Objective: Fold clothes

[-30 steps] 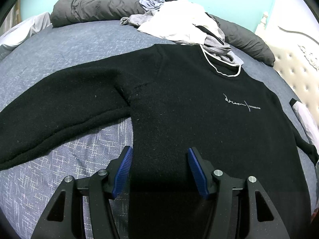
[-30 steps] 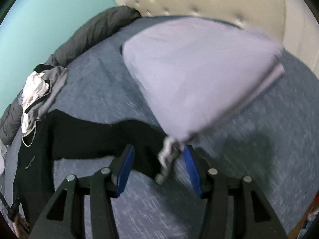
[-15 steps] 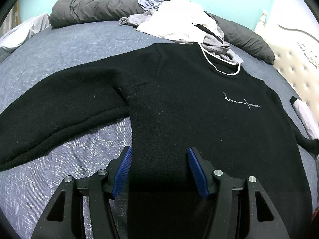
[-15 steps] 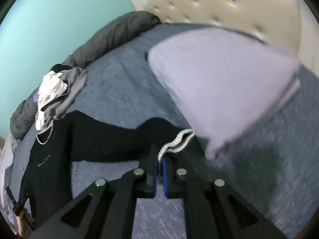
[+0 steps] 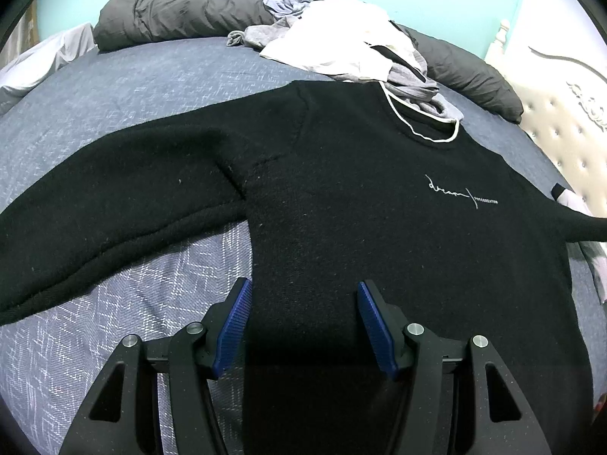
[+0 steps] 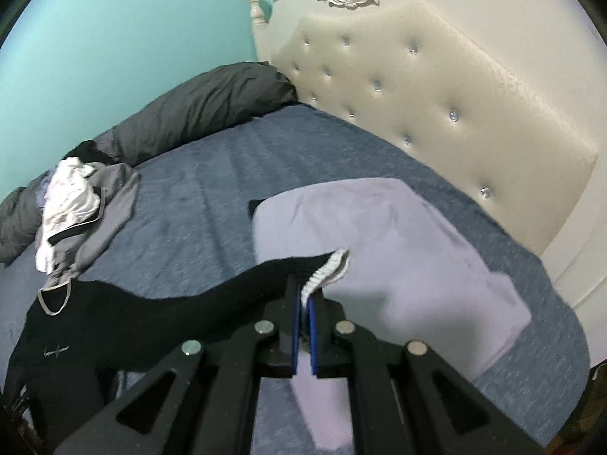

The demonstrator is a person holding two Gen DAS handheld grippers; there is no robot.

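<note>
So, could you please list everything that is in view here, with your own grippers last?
sweater: one, black with white script, flat on bed, cuffed sleeve lifted
clothes pile: one, white and grey, beyond collar
duvet: one, dark grey, along far edge
pillow: one, lilac, by headboard
bed cover: one, blue
headboard: one, cream, tufted
left gripper: open, over hem
right gripper: shut on sleeve

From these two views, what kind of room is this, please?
Most likely a bedroom. A black sweater lies spread on a bed with a blue-grey cover, a cream tufted headboard stands at its end, and a lilac pillow lies in front of the headboard.
</note>
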